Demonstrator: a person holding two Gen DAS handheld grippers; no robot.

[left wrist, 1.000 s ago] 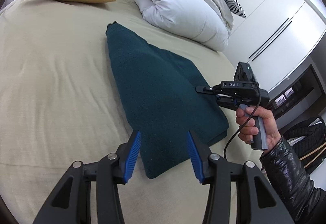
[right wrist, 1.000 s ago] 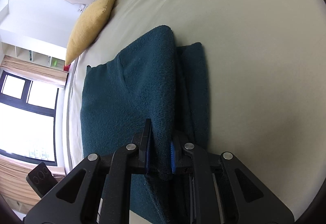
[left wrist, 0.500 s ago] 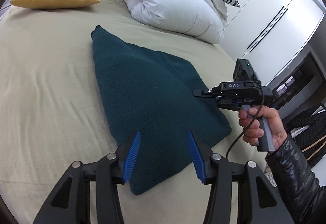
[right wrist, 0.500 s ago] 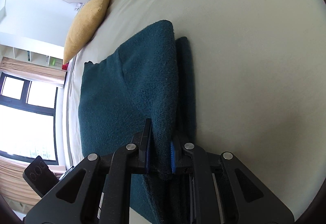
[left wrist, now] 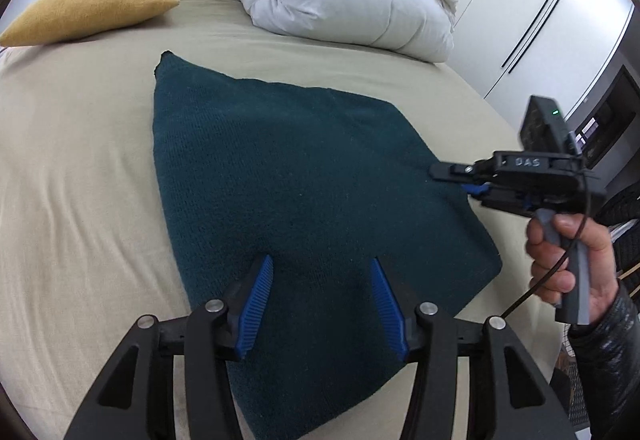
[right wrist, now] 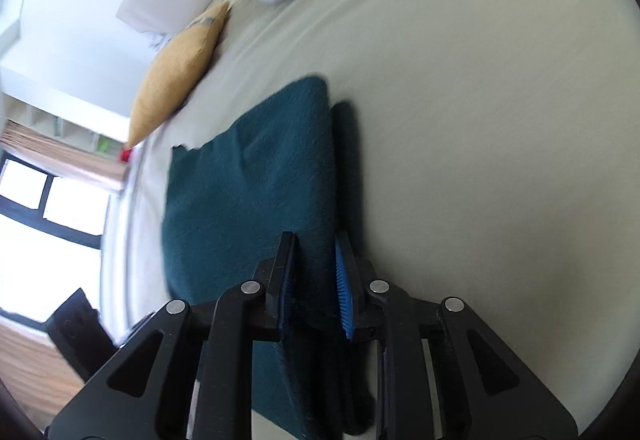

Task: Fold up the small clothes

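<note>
The teal garment lies folded flat on the bed. The right gripper, jaws just parted, straddles its edge without pressing and should be drawn clear. The left gripper hovers half open, empty, and is best lowered squarely

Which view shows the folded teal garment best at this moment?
The left wrist view: the teal garment lies nearly whole on the bed sheet, its outline clear. The right wrist view shows it blurred and partly hidden behind the right gripper, with only its folded edge legible.
</note>
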